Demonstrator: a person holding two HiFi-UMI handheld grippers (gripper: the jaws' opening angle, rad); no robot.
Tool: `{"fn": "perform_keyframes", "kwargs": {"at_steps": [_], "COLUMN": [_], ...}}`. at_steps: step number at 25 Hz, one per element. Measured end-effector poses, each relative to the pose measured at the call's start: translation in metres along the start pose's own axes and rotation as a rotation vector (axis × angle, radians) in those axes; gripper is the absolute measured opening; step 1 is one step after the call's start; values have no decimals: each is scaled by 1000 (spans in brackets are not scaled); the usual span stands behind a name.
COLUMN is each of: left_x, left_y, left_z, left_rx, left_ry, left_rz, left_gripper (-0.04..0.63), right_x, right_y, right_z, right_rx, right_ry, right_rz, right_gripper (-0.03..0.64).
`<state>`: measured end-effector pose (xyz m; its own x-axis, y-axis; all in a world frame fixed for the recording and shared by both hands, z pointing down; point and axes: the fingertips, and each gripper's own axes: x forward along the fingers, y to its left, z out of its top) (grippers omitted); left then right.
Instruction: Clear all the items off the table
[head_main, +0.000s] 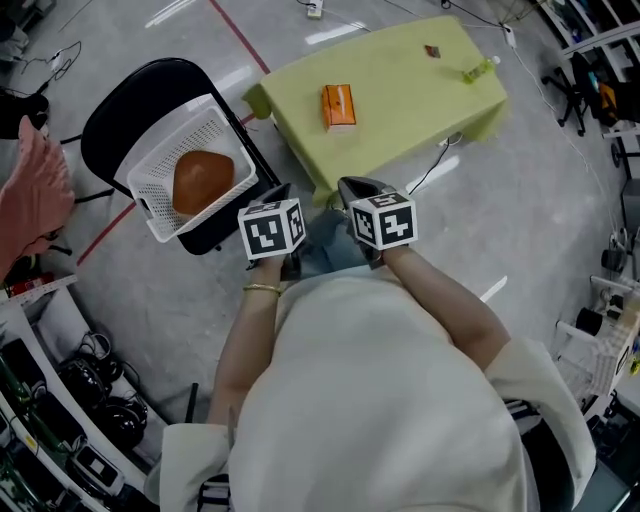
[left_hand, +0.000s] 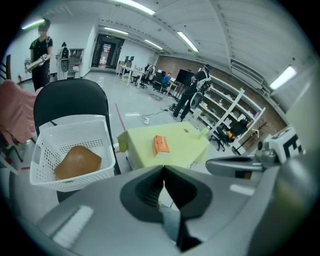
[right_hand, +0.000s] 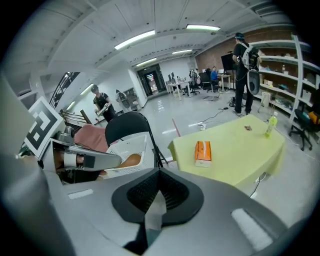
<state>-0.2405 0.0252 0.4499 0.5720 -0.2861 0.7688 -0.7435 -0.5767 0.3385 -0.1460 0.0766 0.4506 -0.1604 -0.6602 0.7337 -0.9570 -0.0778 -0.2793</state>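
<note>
A table under a yellow-green cloth (head_main: 400, 95) carries an orange box (head_main: 339, 105), a small brown item (head_main: 431, 51) and a green bottle (head_main: 478, 69). Left of it, a white basket (head_main: 158, 165) on a black chair holds a brown rounded thing (head_main: 203, 180). Both grippers are held close to the person's body, short of the table's near corner. The left gripper (head_main: 283, 190) (left_hand: 163, 168) is shut and empty. The right gripper (head_main: 352, 185) (right_hand: 159, 172) is likewise shut with nothing in it. The orange box (left_hand: 160, 145) (right_hand: 202, 152) lies ahead of both.
The black folding chair (head_main: 135, 100) stands beside the table's left corner. A pink cloth (head_main: 30, 195) hangs at the far left, and headphones (head_main: 95, 385) lie on a shelf at the lower left. Cables run on the floor (head_main: 440, 165). People (right_hand: 245, 75) stand by the back shelves.
</note>
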Motion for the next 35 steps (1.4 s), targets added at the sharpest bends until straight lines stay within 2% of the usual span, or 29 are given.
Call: {"fn": "perform_keyframes", "kwargs": {"at_steps": [6,12,22,35], "left_x": [7,22,75,168], "left_y": [-10,-27,-49,-60], "left_z": [-7,0,34,72], "left_rx": [21,22,-46,-68], "left_ry": [19,18,2,41], "left_rz": [-16,-21,55,100], "left_gripper": [11,11,11,11], "right_x": [-13,-17,0,46], "right_y": [-32,-61,-124,-183], "right_z": [-1,7,39,67], "right_rx": [91,114,71,6], "right_ry": [-44,-59,-18,63], "right_rz": [-64,-81,-39,45], "right_gripper": [-2,-2,-2,-2]}}
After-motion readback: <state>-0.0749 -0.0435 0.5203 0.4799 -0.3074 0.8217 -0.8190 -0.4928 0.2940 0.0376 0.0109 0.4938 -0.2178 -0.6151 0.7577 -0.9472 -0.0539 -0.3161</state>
